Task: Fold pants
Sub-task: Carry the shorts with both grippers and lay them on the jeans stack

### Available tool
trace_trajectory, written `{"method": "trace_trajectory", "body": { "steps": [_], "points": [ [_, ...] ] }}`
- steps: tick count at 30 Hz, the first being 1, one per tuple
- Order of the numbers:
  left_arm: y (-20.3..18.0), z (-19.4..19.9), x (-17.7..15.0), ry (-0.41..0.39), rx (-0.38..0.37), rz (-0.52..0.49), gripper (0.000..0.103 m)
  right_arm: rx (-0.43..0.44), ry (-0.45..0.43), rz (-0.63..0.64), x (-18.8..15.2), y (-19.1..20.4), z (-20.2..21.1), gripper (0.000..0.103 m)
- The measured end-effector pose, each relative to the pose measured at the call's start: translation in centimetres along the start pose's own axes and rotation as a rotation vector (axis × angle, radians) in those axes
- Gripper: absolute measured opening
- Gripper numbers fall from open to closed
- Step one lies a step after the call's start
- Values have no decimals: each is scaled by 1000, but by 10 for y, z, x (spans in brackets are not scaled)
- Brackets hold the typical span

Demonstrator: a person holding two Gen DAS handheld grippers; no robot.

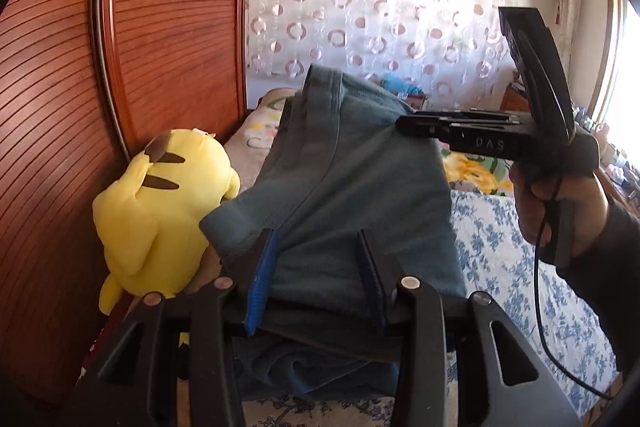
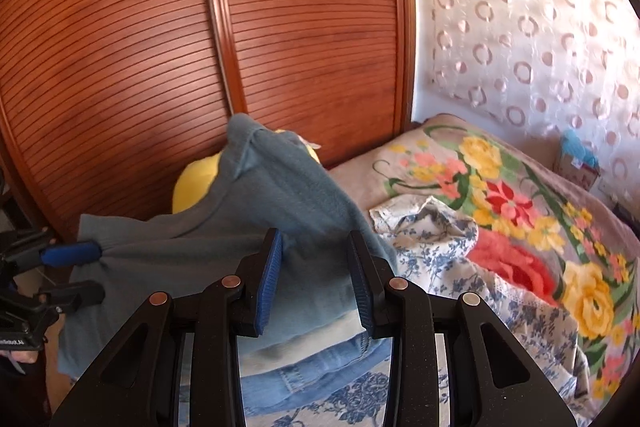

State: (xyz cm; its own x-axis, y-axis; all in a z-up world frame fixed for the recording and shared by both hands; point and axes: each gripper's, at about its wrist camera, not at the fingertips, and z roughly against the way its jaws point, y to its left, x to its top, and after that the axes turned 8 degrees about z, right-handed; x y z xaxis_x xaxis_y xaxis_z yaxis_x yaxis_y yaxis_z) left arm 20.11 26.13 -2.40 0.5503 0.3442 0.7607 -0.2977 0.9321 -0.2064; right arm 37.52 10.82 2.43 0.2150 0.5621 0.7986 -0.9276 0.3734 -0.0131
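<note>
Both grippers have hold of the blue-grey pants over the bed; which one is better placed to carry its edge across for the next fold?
Probably the right gripper: it pinches the pants up high with open bed beneath. The left gripper sits low, crowded by the yellow plush and wardrobe.

Both cameras ride low over the bed, each looking out along its own fingers. The left one faces the curtain (image 1: 380,7), with the wardrobe (image 1: 160,27) at its left and the right gripper (image 1: 404,127) across its view. The right one faces the wardrobe more squarely, curtain to its right, the left gripper (image 2: 86,273) at its left edge. Both sit very near the pants (image 1: 352,167) and share them, the plush (image 1: 160,207) and the wardrobe.
</note>
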Motion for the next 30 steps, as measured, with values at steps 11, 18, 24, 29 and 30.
{"method": "trace_trajectory", "body": {
  "steps": [11, 18, 24, 29, 30],
  "points": [
    [-5, 1, -5, -9, 11, -40, 46, -31, -6, -13, -14, 8, 11, 33],
    [-14, 10, -8, -28, -2, -56, 66, -38, -22, -21, -23, 20, 29, 33],
    [-20, 25, -7, -72, 13, -67, 83, -42, -28, -16, -30, 27, 37, 33],
    [-24, 40, -5, -116, 27, -75, 90, -47, -35, -23, -35, 30, 44, 34],
    [-25, 43, -4, -122, 30, -78, 90, -49, -36, -23, -36, 31, 46, 34]
  ]
}}
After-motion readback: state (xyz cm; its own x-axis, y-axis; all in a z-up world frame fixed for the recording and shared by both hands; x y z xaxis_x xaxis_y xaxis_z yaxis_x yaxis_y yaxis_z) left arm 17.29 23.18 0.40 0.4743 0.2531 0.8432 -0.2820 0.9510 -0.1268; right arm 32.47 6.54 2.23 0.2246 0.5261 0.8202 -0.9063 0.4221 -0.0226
